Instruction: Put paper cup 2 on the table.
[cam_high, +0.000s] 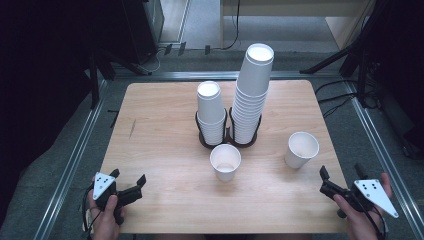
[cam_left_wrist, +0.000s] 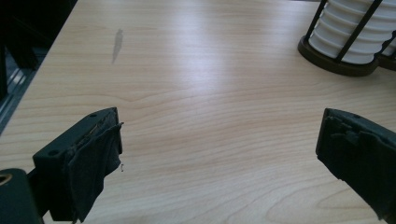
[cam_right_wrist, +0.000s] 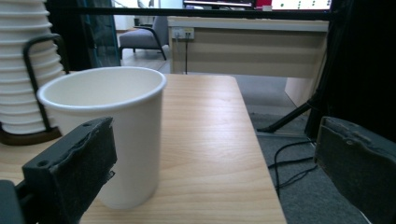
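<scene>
Standing upright at table's right side, loose paper cup (cam_high: 302, 149) lies just ahead-left of right gripper (cam_high: 326, 181), nearer hand; jaws apart, empty. Left gripper (cam_high: 131, 186) jaws apart, far off.

Dim surroundings, overhead glare, blurred foreground

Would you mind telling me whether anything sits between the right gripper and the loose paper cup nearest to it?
Nothing visible does. The right gripper is open, and bare table separates it from the cup. In the right gripper view the cup stands upright just ahead of the fingers.
</scene>
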